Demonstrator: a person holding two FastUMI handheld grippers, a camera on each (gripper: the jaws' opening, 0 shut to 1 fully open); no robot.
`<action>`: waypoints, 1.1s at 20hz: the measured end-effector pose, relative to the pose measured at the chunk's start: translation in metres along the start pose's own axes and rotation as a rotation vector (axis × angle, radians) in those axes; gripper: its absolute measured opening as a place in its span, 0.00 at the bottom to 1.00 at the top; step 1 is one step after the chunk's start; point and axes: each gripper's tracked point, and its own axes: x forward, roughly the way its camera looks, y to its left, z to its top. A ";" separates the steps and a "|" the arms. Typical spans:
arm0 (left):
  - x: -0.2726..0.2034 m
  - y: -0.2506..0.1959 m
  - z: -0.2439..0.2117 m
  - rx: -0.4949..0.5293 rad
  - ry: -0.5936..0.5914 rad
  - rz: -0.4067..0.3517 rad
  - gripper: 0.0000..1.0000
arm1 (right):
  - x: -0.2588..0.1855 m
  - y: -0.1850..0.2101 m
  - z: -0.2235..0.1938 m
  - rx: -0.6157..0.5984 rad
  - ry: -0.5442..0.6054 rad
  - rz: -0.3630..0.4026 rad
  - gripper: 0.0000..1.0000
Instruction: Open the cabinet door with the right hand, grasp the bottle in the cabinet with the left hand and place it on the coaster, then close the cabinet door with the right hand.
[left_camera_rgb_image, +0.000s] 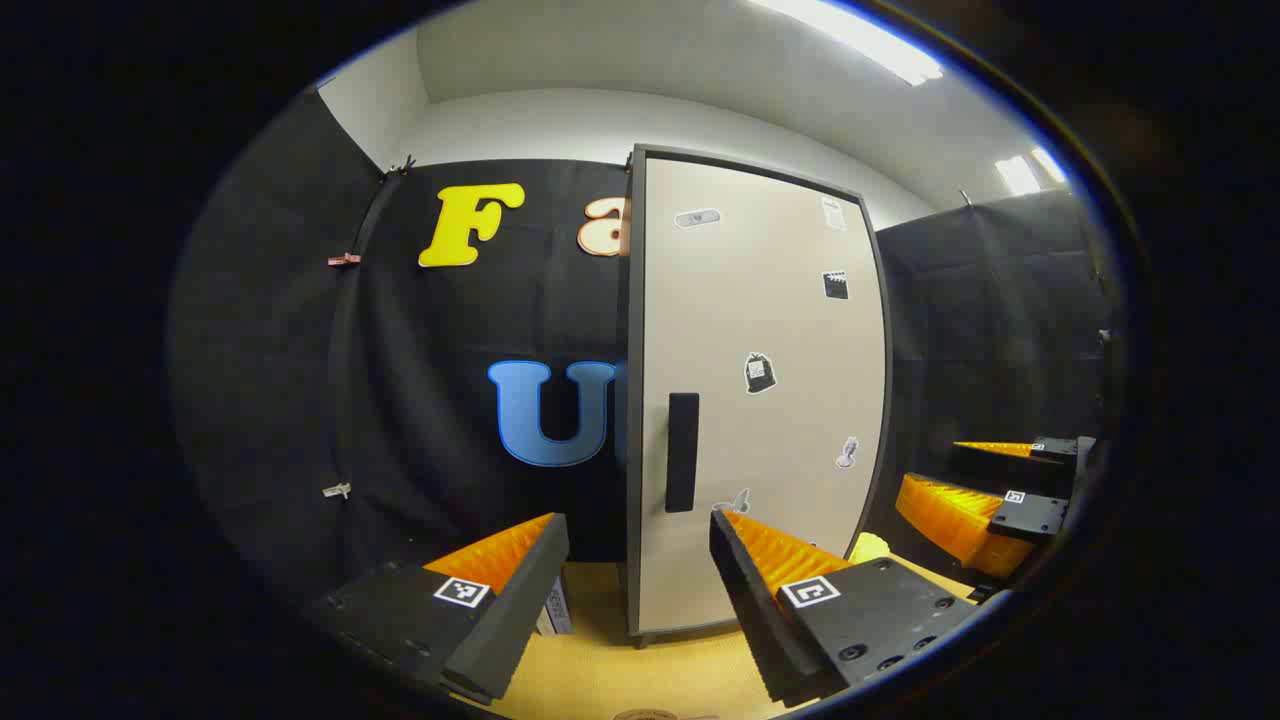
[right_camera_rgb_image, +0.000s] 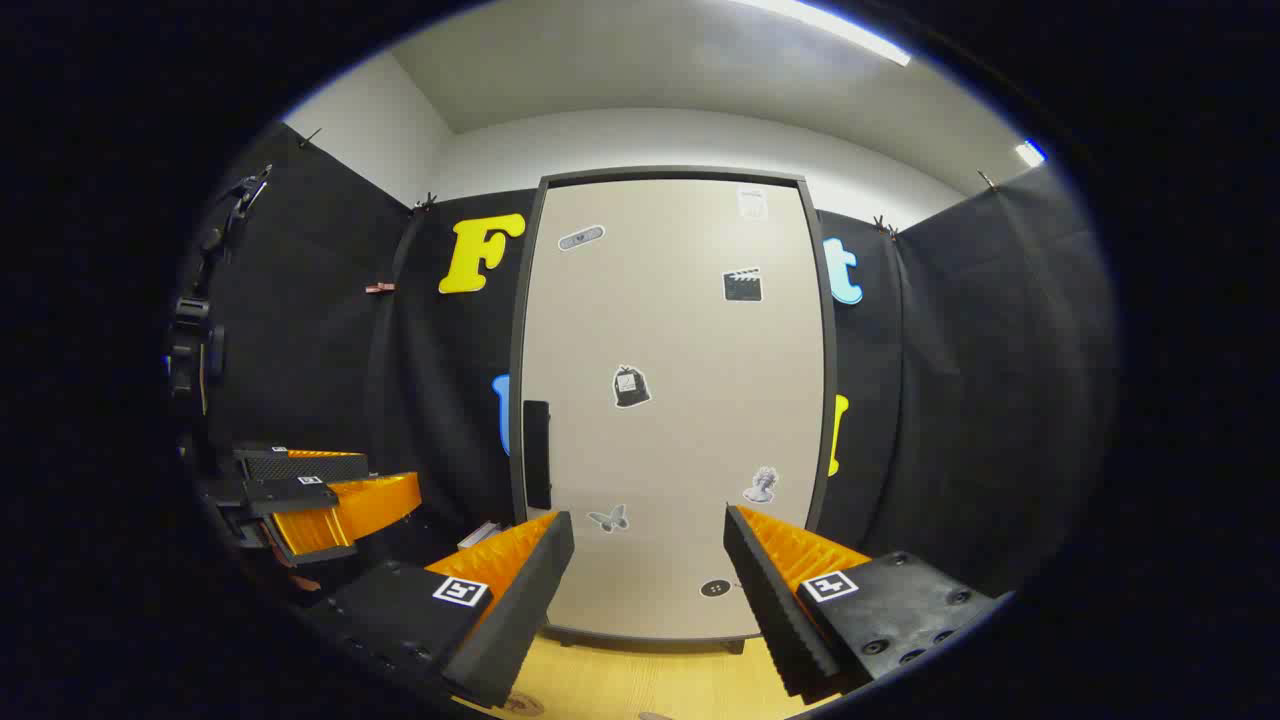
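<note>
A tall beige cabinet with small stickers stands on the wooden table, its door closed and hiding the inside. A black vertical handle sits on the door's left edge, also seen as the handle. My right gripper is open, facing the door's lower middle and a little short of it. My left gripper is open, low in front of the handle side. The right gripper appears far right there; the left gripper appears at left here. A round brown coaster edge peeks at the bottom.
The light wooden tabletop runs under the cabinet's front. A small white box stands left of the cabinet, behind my left finger. A yellow object shows by the cabinet's right foot. Black cloth walls close in behind and at both sides.
</note>
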 end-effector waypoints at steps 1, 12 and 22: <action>0.001 0.005 -0.002 0.002 0.002 -0.012 0.90 | 0.002 0.004 -0.003 -0.008 0.007 -0.012 0.98; 0.011 0.038 -0.002 -0.001 -0.020 -0.081 0.90 | 0.011 0.038 0.001 0.033 -0.028 -0.046 0.98; 0.014 0.038 -0.009 -0.013 -0.010 -0.120 0.90 | 0.017 0.044 -0.011 0.020 0.005 -0.065 0.98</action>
